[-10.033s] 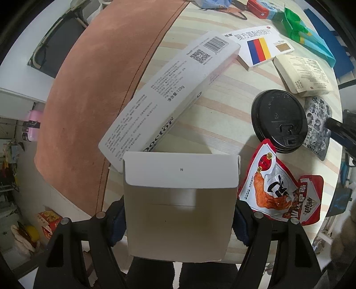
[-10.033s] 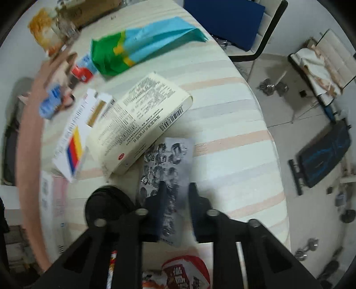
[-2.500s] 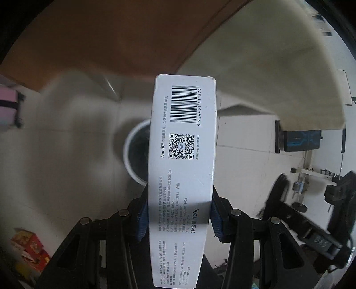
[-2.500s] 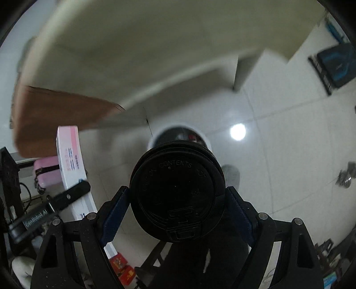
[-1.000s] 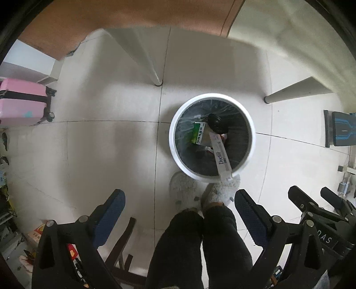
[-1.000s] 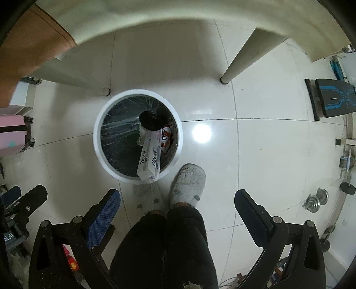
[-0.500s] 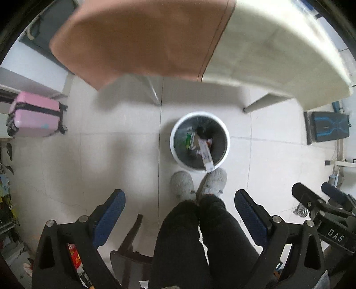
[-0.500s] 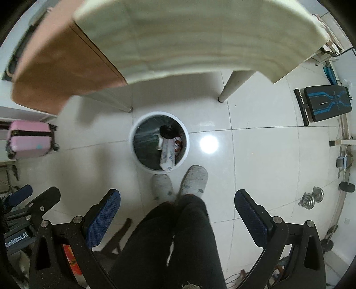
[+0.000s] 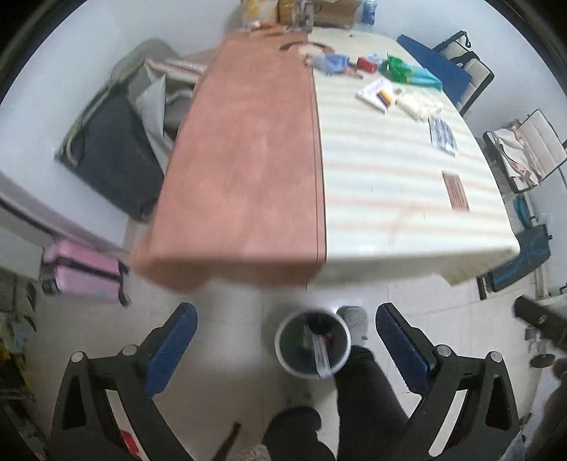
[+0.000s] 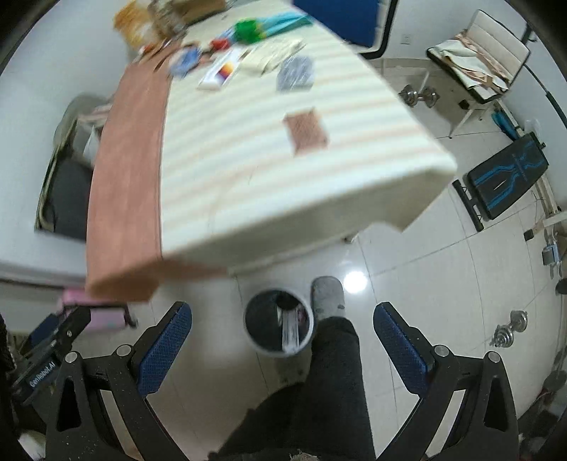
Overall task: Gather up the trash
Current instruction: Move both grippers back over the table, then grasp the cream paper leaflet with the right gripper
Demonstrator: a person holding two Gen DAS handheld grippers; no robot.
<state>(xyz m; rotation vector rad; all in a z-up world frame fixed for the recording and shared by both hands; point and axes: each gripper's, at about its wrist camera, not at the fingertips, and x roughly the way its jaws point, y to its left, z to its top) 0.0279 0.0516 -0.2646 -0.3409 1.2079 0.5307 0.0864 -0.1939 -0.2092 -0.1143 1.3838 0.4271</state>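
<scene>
Table (image 9: 372, 184): the biggest thing in both views, covered by a striped cream cloth with a brown runner (image 9: 244, 166) along its left side; its near edge hangs above the bin.
Floor: pale tiles; the person's dark trouser legs and a grey slipper (image 10: 327, 292) stand just beside the bin.
Bin (image 9: 283, 349): round, white-rimmed, dark-lined, on the floor below and between the two tools; a long white box (image 9: 320, 353) leans inside it with one end over the near rim, and other discarded bits lie under it, too blurred to name.
Remaining trash: all on the far half of the cloth, well apart from both tools: a green and blue bag (image 10: 262, 30), a cream packet (image 9: 416, 104), a white box with a coloured stripe (image 10: 221, 72), a dark printed packet (image 10: 296, 72), and nearest, a flat reddish-brown piece (image 10: 306, 131).
Key relation: the reddish-brown piece lies up and ahead on the table's right side, its long axis running roughly away from the near edge; I judge the right tool the closer one to it.
Left gripper (image 9: 281, 328): jaws spread wide, nothing between them.
Right gripper (image 10: 281, 326): likewise spread wide and empty.
Likely step: returning from the bin to the table for the next piece.
</scene>
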